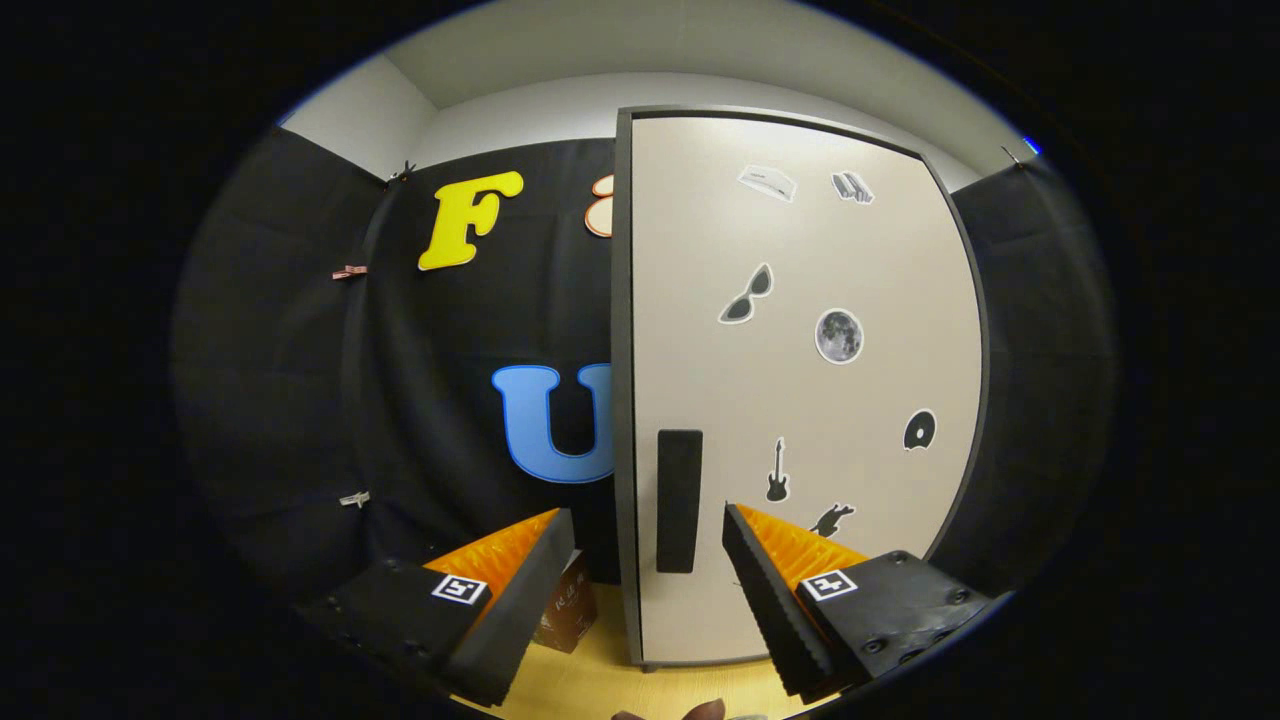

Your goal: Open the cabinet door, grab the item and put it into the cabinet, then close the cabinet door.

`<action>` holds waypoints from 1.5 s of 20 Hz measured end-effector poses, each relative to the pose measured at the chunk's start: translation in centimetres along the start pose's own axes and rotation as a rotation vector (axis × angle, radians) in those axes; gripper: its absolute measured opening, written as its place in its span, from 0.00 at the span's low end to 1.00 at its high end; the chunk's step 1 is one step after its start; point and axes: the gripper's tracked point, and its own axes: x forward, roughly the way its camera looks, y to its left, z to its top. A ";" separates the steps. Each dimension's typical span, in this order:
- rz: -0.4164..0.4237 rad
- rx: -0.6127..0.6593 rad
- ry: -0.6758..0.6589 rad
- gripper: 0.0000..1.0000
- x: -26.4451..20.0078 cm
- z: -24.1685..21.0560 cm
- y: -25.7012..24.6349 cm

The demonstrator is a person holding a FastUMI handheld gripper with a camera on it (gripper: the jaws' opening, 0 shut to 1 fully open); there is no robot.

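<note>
A tall cabinet (pixel 800 380) with a pale door framed in dark grey stands on the wooden table, its door closed and dotted with small stickers. A dark vertical handle (pixel 679 500) sits near the door's left edge, low down. My gripper (pixel 648 528) is open, and the handle lies just beyond the gap between the two fingers, nothing held. A small brown box (pixel 570 610) rests on the table to the left of the cabinet, partly hidden behind my left finger (pixel 520 590).
The light wooden tabletop (pixel 620 680) runs under the fingers up to the cabinet's base. Black cloth walls close in the booth behind and on both sides. A fingertip of the person's hand (pixel 700 711) peeks in below the fingers.
</note>
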 end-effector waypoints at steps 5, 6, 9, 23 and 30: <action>-0.032 0.003 0.025 0.97 4.7 -1.8 -1.1; -0.034 0.011 0.022 0.93 5.4 -1.9 -1.2; -0.057 0.036 0.016 0.78 7.0 -1.9 -1.8; -0.042 -0.015 0.050 0.21 6.6 -2.3 -2.1; 0.048 0.023 0.056 0.21 -0.4 -1.9 -3.8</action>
